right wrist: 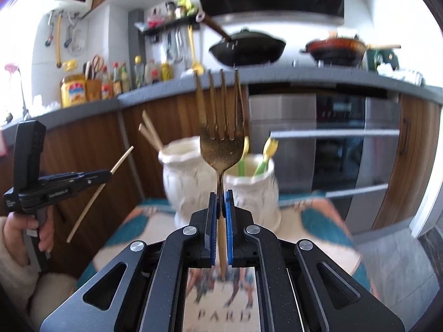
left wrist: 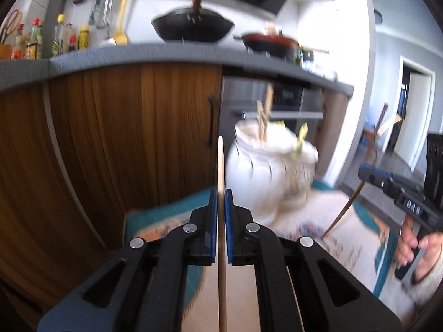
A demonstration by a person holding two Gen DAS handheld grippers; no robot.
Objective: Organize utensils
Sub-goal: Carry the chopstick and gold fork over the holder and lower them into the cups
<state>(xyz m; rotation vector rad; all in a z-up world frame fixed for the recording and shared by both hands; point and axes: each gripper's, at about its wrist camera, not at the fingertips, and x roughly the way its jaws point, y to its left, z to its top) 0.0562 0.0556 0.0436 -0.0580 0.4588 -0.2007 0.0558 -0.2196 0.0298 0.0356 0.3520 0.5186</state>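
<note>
A wood-fronted cabinet [right wrist: 91, 149] and a steel oven [right wrist: 340, 144] run across the far side under a grey counter [right wrist: 193, 83], whose edge sits above the tips of both held utensils. On the counter stand a black wok [right wrist: 246, 48] and a red pan [right wrist: 336, 48], with bottles [right wrist: 119, 76] at the left. A patterned mat [right wrist: 318, 221] covers the floor nearer in, with bare grey floor [right wrist: 401, 262] to its right.

Two white vases [right wrist: 188, 177] stand on the mat, touching side by side, just in front of the cabinet and oven. The left one holds wooden chopsticks [right wrist: 151, 132] leaning left; the right vase [right wrist: 257, 188] holds green and yellow utensils [right wrist: 265, 155].

The right gripper [right wrist: 221, 207] is clenched on the neck of a gold fork [right wrist: 221, 127], tines up, in the air just on the near side of the vases. The left gripper [left wrist: 221, 207] is clenched on a single chopstick [left wrist: 220, 171], which points towards the cabinet to the left of the vases. The space between both tools and the vase mouths is open.
</note>
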